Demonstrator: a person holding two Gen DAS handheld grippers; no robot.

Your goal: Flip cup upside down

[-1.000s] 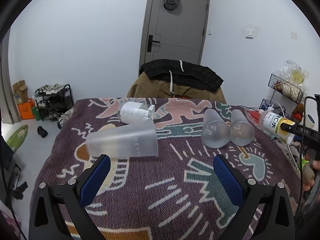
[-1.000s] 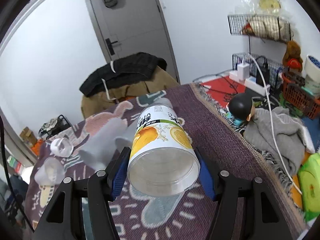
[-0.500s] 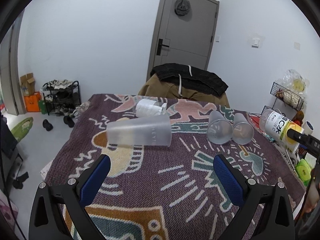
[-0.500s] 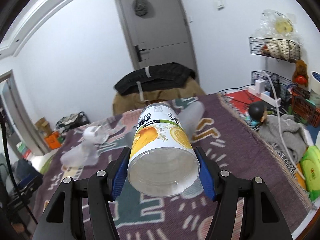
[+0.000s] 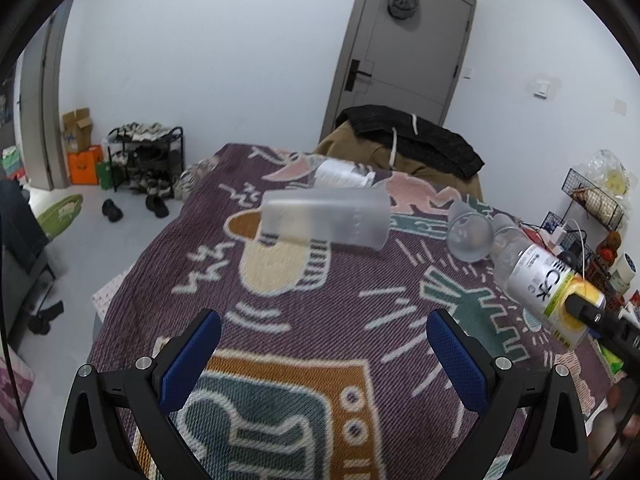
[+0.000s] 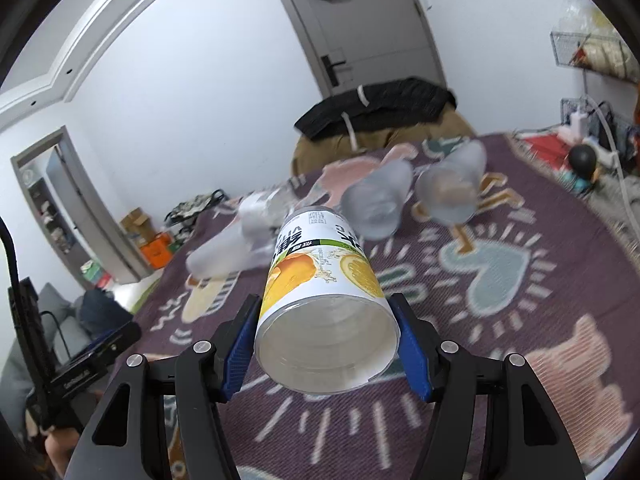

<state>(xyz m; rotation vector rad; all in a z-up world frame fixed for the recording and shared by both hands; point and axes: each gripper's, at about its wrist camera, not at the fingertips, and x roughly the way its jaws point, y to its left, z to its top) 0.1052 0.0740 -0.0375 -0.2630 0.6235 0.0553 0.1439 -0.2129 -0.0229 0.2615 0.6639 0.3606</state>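
My right gripper (image 6: 326, 346) is shut on a clear cup with an orange-fruit label (image 6: 326, 280), held on its side in the air, open mouth toward the camera. The same cup (image 5: 544, 284) shows at the right of the left wrist view, above the patterned blanket (image 5: 320, 340). My left gripper (image 5: 324, 354) is open and empty over the blanket's near part. A tall frosted cup (image 5: 326, 218) lies on its side ahead of it. Two small frosted cups (image 6: 376, 200) (image 6: 452, 188) lie on their sides farther right.
A white-labelled clear cup (image 5: 340, 174) lies on its side at the blanket's far end. A chair with a black jacket (image 5: 408, 140) stands behind the bed. A shoe rack (image 5: 146, 156) stands on the floor at left. Wire baskets and cables (image 5: 592, 200) are at right.
My right gripper has swung left with the labelled cup, which now hangs over the blanket's right side. My left gripper has pulled back and risen; the cups look farther away.
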